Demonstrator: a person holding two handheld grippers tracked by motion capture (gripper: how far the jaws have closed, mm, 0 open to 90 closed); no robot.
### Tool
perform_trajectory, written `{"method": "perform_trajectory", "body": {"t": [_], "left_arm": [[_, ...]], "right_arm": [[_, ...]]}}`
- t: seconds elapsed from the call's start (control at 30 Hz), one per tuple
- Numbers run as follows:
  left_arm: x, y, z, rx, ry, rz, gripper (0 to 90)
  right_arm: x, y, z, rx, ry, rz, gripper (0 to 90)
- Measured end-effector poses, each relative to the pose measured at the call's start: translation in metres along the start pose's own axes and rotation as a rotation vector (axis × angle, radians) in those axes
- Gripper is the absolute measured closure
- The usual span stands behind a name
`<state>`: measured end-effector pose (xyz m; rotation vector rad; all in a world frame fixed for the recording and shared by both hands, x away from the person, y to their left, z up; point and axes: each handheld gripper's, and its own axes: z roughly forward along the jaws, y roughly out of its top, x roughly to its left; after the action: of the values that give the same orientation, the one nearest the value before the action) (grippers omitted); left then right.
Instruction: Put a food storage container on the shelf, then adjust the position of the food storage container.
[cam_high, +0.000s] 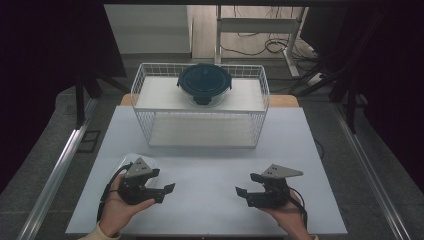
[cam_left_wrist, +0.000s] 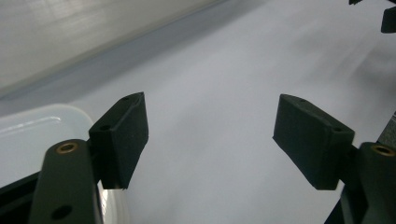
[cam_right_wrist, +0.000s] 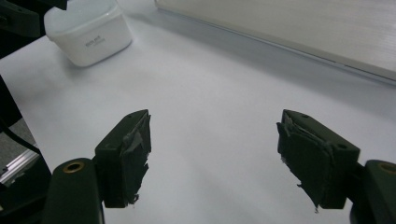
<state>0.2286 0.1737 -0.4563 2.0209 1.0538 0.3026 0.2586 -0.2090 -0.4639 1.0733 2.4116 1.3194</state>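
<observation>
The clear tub (cam_high: 131, 161) sits at the lower left of the high view, on the desk (cam_high: 210, 150), just behind the left claw (cam_high: 168, 192). In the right gripper view the tub (cam_right_wrist: 91, 32) is at the upper left, white and boxy, with a lid on, I think, though the view is dim. In the left gripper view its rim (cam_left_wrist: 37, 135) peeks in at the lower left, right beside one pad.

The left claw is apart, with nothing between its pads. The right claw (cam_high: 243, 195) at the lower right of the high view is apart too, and holds nothing.

What could go wrong? The left claw points past the tub, not at it. If it swings over without care, its side could bump the tub and push it off the near edge of the desk. The tub looks light and smooth, so a pinch on one corner could make it slip or tip. The torn pads (cam_right_wrist: 133, 149) on the right claw may grip badly.

Farther up, a wire basket (cam_high: 200, 107) holds a dark blue bowl (cam_high: 204, 82).
</observation>
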Motion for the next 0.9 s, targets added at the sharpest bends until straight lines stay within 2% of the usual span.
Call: {"method": "perform_trajectory", "body": {"t": [0.23, 0.53, 0.9], "left_arm": [[0.003, -0.002, 0.002, 0.003, -0.004, -0.015, 26.4], [0.003, -0.002, 0.001, 0.009, 0.002, -0.008, 26.1], [0.014, 0.0, -0.016, -0.017, 0.026, -0.009, 26.9]], "right_arm": [[-0.001, -0.002, -0.004, -0.01, -0.001, 0.002, 25.4], [-0.001, -0.003, -0.006, -0.008, 0.005, -0.003, 25.2], [-0.003, -0.006, -0.005, -0.005, -0.004, -0.007, 25.1]]}}
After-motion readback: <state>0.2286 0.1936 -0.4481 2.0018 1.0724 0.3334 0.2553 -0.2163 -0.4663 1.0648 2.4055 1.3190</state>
